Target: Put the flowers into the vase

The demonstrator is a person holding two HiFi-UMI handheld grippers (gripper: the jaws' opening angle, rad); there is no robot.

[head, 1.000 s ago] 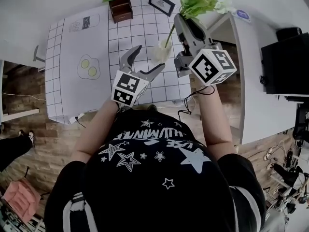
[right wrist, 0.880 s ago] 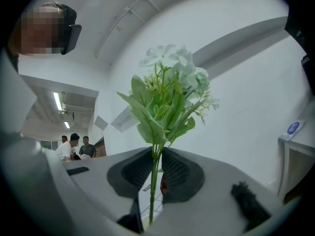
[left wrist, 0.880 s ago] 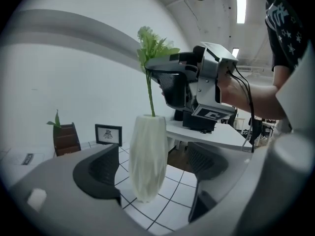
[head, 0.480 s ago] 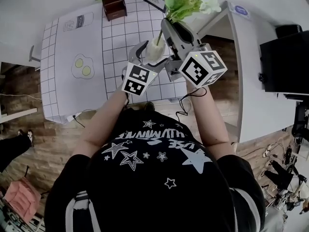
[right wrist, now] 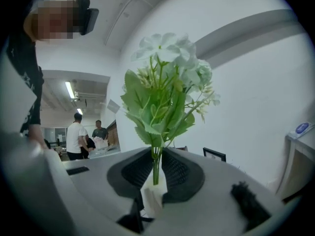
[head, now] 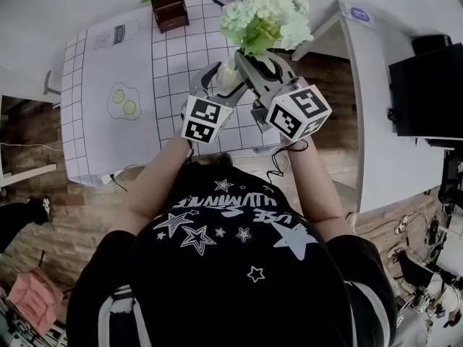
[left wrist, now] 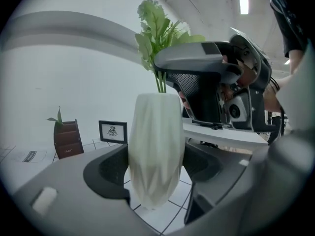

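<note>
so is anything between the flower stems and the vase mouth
Nothing visible. The right gripper holds the flowers with their stems at the mouth of the vase; the left gripper is closing its jaws either side of it.

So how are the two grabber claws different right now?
The left gripper has its jaws wide, closing around the white vase; the right gripper has its jaws nearly together, pinching the thin flower stems. The left gripper sits low at the vase's body; the right gripper is higher up, near its top. Both carry a marker cube.
</note>
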